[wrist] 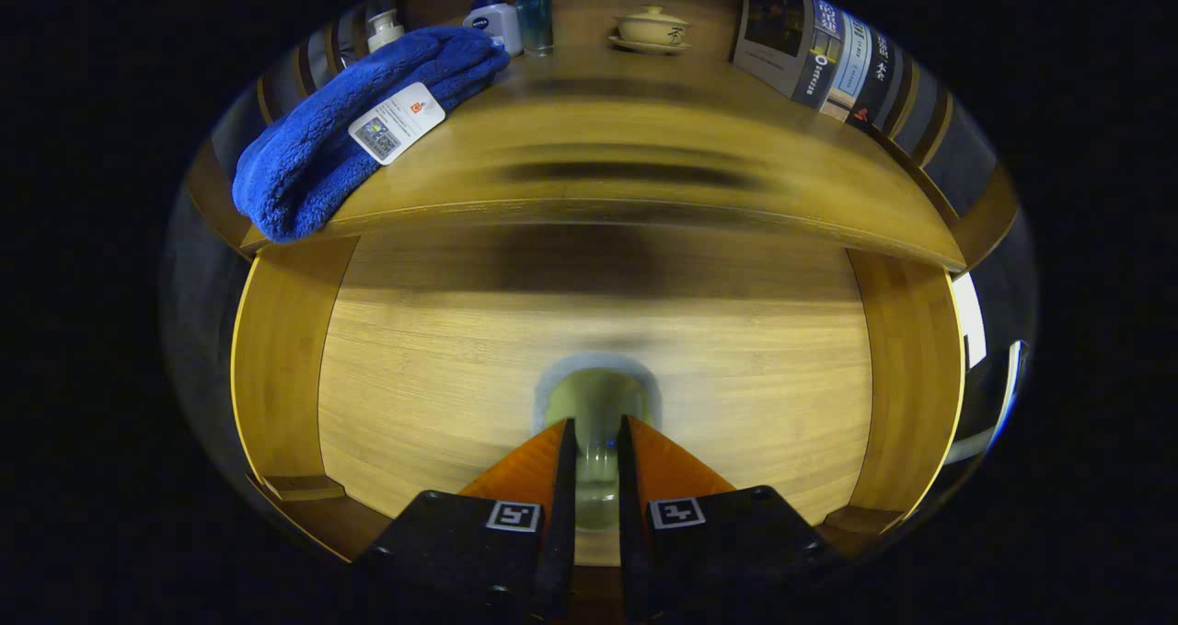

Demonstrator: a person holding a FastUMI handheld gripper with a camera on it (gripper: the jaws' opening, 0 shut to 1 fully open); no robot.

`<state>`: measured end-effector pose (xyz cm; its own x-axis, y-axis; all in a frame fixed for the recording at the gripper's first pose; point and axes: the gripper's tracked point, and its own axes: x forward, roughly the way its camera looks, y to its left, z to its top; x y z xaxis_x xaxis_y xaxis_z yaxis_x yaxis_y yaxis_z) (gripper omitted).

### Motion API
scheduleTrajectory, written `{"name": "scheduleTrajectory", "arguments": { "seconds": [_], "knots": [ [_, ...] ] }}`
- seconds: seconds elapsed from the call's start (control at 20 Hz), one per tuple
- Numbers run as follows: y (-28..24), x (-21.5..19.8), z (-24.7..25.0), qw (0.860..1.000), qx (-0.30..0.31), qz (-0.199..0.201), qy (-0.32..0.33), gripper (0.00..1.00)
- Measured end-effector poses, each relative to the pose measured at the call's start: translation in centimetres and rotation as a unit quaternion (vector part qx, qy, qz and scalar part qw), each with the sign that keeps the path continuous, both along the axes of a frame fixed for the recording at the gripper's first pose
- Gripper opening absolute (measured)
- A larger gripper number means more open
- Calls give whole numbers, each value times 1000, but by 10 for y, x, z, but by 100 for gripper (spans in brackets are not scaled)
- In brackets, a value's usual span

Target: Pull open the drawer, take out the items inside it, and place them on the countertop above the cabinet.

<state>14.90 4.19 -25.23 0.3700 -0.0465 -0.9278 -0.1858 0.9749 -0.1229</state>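
The gripper (596, 441) points at the flat wooden drawer front (598, 367) of the cabinet. Its two fingers sit close together with a thin gap between them. In that gap is a pale, see-through round knob (596, 404) on the drawer. The fingers look pressed on both sides of the knob, so the gripper is clamped on it. The drawer front sits between two wooden side walls (276, 358), right under the edge of the countertop. What is inside the drawer cannot be seen.

Above it is the smooth brown wooden countertop (626, 156). A fluffy blue folded towel (350, 128) with a white paper tag (397, 121) lies on one end of it. Behind the towel stand a white pump bottle (384, 28), a white bottle with a dark blue cap (494, 17) and a clear blue bottle (534, 16). Farther along is a cream lidded cup on a saucer (652, 28). A printed paper booklet (819, 50) leans at the far end.
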Motion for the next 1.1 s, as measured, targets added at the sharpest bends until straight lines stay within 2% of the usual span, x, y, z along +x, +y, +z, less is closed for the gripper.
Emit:
{"name": "scheduleTrajectory", "arguments": {
  "seconds": [0.05, 0.1, 0.35, 0.55, 0.85, 1.1],
  "knots": [
    [-1, -3, 4, 1000, -1, 1, 0, 30],
    [0, -6, 10, 1000, 1, 2, -1, 25],
    [6, -18, 52, 1000, 23, 4, -10, 25],
    [10, -23, 88, 999, 33, 21, -16, 24],
    [10, -1, 134, 999, 24, 15, -39, 24],
    [12, 39, 168, 998, 18, 8, -60, 25]
  ]
}}
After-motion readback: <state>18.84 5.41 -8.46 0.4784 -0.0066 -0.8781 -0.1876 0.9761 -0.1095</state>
